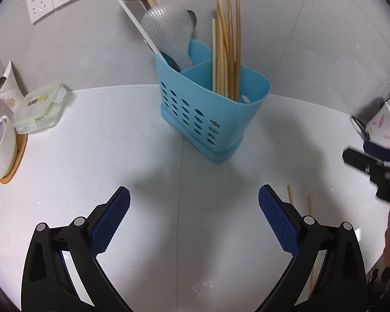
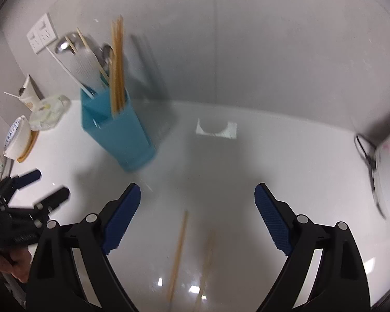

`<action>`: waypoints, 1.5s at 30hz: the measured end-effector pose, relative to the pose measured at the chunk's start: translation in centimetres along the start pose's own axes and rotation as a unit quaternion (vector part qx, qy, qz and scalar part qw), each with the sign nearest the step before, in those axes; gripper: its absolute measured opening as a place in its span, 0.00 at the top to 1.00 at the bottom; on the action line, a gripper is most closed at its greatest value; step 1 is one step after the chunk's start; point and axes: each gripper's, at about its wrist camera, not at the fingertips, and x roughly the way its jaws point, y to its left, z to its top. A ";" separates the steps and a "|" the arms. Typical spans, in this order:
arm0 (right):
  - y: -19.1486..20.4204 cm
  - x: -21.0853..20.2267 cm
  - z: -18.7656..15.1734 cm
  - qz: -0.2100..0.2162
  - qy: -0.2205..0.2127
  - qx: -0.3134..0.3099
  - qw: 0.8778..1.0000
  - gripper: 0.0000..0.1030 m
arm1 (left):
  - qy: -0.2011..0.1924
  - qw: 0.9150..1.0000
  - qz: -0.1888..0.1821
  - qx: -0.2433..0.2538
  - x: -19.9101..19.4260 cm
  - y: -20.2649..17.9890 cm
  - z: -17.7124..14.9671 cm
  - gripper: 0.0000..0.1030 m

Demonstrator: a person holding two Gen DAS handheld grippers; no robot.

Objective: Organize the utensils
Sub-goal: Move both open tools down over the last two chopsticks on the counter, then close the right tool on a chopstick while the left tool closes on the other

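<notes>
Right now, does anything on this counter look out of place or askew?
Yes. Two loose chopsticks lie flat on the white counter, below the open right hand-held gripper, while the other chopsticks stand in the blue utensil holder. The holder itself sits upright; nothing looks spilled or broken.

One blue caddy (image 1: 210,109), two loose chopsticks (image 2: 178,254).
</notes>
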 end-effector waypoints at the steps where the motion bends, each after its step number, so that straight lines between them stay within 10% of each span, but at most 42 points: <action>1: -0.5 0.4 -1.0 -0.003 0.011 0.009 1.000 0.17 | 0.004 1.000 -0.002 0.002 0.2 -0.3 -0.2 0.06; 15: -2.5 4.4 -10.7 -0.046 0.130 0.040 0.990 0.18 | 0.062 0.997 -0.019 0.034 3.2 -4.4 -3.3 0.06; 33: -1.3 5.9 -12.7 -0.015 0.186 0.033 0.982 0.66 | 0.096 0.994 -0.029 0.051 3.9 -6.8 -5.2 0.06; 37: -1.1 6.0 -13.0 -0.016 0.185 0.031 0.982 0.91 | 0.099 0.993 -0.029 0.055 3.9 -7.3 -5.5 0.06; 45: -1.0 4.9 -13.6 -0.028 0.168 0.033 0.985 0.94 | 0.113 0.991 -0.033 0.064 4.1 -8.8 -6.6 0.06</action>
